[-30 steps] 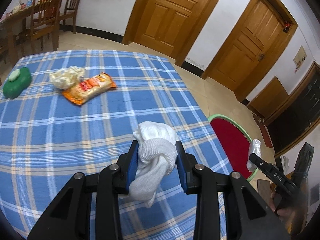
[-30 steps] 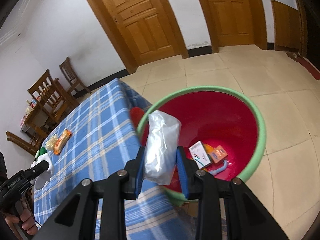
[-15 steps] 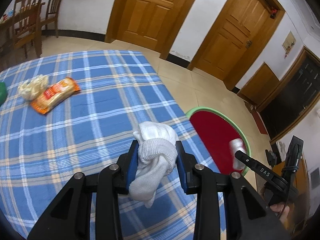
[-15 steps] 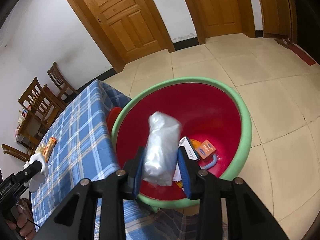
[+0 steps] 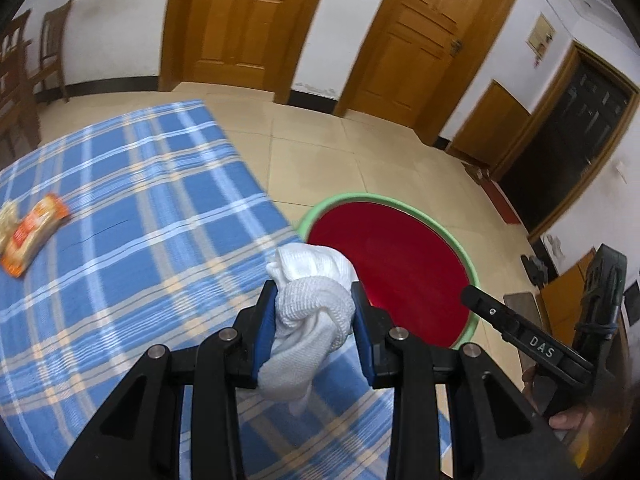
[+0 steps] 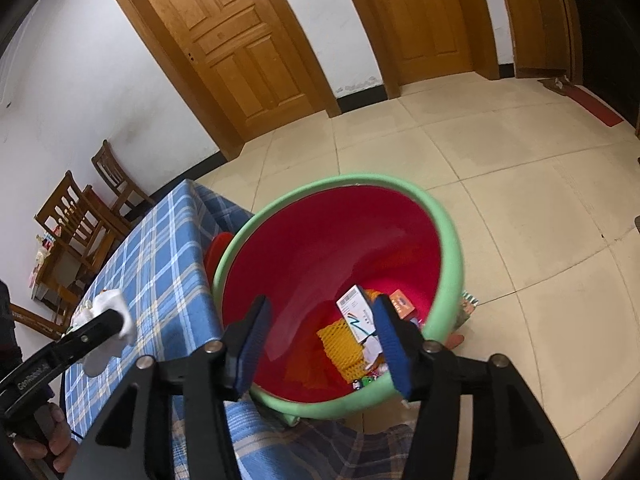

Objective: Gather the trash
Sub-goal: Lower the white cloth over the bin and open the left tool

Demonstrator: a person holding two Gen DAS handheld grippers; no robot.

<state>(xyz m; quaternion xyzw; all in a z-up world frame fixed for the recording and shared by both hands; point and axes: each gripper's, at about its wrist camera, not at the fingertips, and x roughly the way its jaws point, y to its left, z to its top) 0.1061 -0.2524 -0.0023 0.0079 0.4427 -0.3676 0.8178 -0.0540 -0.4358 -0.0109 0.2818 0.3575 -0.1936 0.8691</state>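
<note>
Both claws were at work over the corner of the table. One, the left gripper [image 5: 315, 334], was clamped on a white knotted rag [image 5: 310, 320], which bulged above its fingers and hung below them, above the checked tablecloth [image 5: 120, 264]. Ahead and to its right stood the red bin [image 6: 448, 240] with its green rim, on the floor just beside the table. Directly above that bin hung the right gripper [image 6: 320, 344], its jaws opening with nothing between them.

Judging by the layout, the job was partly done: boxes, yellow foam netting [image 6: 344, 346] and other scraps already lay at the bottom of the bin. Left to do were the rag, and an orange snack packet [image 5: 32, 236] with something pale beside it, far off to the left gripper's left on the cloth.

That pale thing was cut off by the frame edge and could not be identified. Much of the bin's floor was hidden behind the right gripper's fingers.
</note>
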